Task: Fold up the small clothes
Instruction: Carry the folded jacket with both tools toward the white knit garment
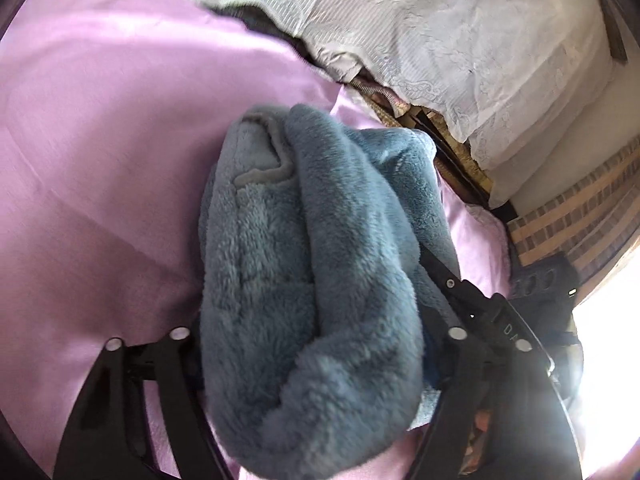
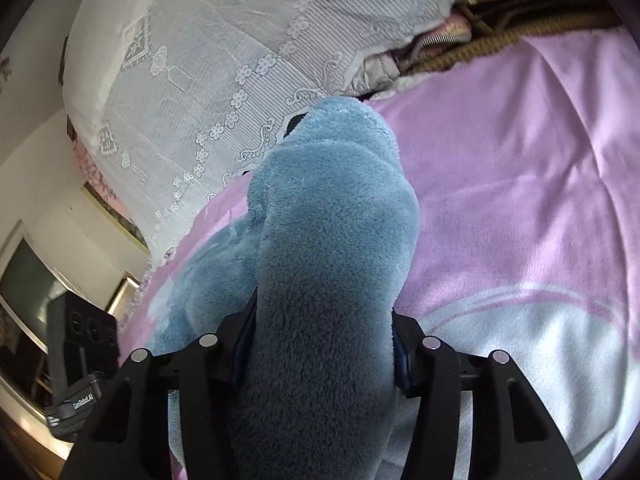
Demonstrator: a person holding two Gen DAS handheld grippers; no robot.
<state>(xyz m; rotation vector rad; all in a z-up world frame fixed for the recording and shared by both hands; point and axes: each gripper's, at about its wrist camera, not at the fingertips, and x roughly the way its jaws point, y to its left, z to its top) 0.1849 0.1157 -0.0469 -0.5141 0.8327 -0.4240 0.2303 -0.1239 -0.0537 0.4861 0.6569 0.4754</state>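
A fluffy blue fleece garment [image 1: 304, 248] lies bunched on the pink blanket [image 1: 100, 160]. In the left wrist view its thick folded bulk fills the gap of my left gripper [image 1: 312, 344], whose fingers press in on both sides. The right gripper's black finger [image 1: 452, 284] reaches into the same garment from the right. In the right wrist view my right gripper [image 2: 320, 348] is shut on a rounded roll of the blue garment [image 2: 332, 220], and its blue pads [image 2: 400, 352] squeeze the fleece. The fingertips of both grippers are hidden by cloth.
A white lace cover [image 2: 224, 64] is heaped behind the garment. A woven mat and striped cloth [image 2: 480, 36] show at the blanket's far edge. A black device [image 2: 80, 344] stands beside the bed at the left. A brick-pattern wall [image 1: 580, 208] is at the right.
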